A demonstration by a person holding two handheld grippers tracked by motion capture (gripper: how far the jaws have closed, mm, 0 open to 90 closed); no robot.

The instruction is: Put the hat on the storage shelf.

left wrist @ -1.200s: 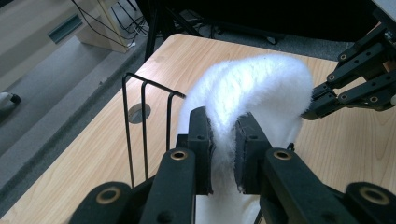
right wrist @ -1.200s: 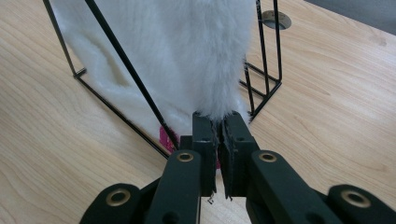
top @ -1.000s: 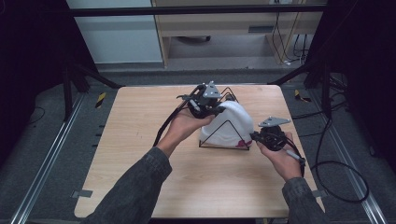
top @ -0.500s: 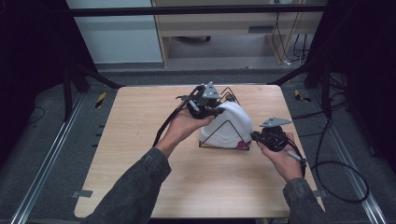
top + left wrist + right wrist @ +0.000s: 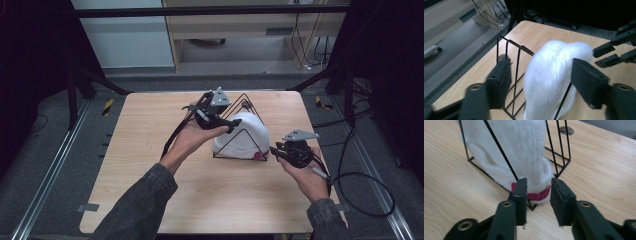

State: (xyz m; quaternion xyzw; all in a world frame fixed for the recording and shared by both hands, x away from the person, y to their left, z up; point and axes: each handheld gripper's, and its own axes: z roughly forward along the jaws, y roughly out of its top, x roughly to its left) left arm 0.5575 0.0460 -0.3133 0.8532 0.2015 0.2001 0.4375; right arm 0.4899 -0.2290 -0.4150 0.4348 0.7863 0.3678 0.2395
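The left gripper had just been opening: its jaws stood spread wide on either side of the white fluffy cloth, with the pads clear of it. The cloth was draped over the black wire rack on the table. The right gripper had also just been opening; its jaws were parted a little, with the cloth's pink-trimmed hem just ahead of the tips, unpinched.

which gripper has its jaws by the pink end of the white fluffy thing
The right gripper: its open jaws flank the pink-trimmed tip of the white plush at the wire rack's corner. The left gripper is up at the plain white top.
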